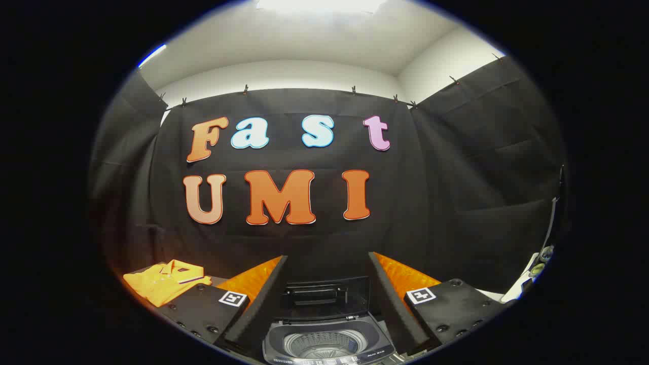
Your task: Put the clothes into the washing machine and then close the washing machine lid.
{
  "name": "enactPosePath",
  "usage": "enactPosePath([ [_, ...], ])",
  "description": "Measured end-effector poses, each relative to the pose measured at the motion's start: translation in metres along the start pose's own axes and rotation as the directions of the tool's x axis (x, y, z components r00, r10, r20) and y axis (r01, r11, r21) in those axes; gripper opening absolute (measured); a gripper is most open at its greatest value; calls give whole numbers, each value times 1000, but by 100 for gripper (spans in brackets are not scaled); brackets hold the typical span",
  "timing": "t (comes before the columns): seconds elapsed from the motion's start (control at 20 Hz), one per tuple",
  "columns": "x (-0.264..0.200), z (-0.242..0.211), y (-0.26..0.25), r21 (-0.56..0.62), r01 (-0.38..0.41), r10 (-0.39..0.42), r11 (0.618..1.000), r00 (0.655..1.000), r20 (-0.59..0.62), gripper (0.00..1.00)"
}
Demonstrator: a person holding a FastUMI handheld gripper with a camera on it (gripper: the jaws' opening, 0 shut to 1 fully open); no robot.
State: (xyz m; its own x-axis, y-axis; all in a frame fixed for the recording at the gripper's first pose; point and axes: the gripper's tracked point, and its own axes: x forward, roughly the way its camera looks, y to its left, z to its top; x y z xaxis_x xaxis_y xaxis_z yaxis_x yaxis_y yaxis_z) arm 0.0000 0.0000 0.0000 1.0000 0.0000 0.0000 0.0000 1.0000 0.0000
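The yellow shirt [165, 285] lies folded, collar up, on a dark surface off to the left of your gripper [327, 309], beyond the left finger and well apart from it. The washing machine [327, 344] sits directly between the fingers, just ahead of them, with its lid [324, 298] standing open at the back and the drum bare inside. Your gripper's fingers are spread wide and hold nothing. So the coming move looks like a swing left, away from the machine, to reach the shirt (its longer side seems to run roughly left to right, though the fisheye bends it). There is small print on the machine's front panel, too small to read.
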Motion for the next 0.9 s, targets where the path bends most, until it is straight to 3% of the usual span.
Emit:
enactPosePath([
  [0.9,-8,0,-3,16,9,-9,1000,1000,2,98],
])
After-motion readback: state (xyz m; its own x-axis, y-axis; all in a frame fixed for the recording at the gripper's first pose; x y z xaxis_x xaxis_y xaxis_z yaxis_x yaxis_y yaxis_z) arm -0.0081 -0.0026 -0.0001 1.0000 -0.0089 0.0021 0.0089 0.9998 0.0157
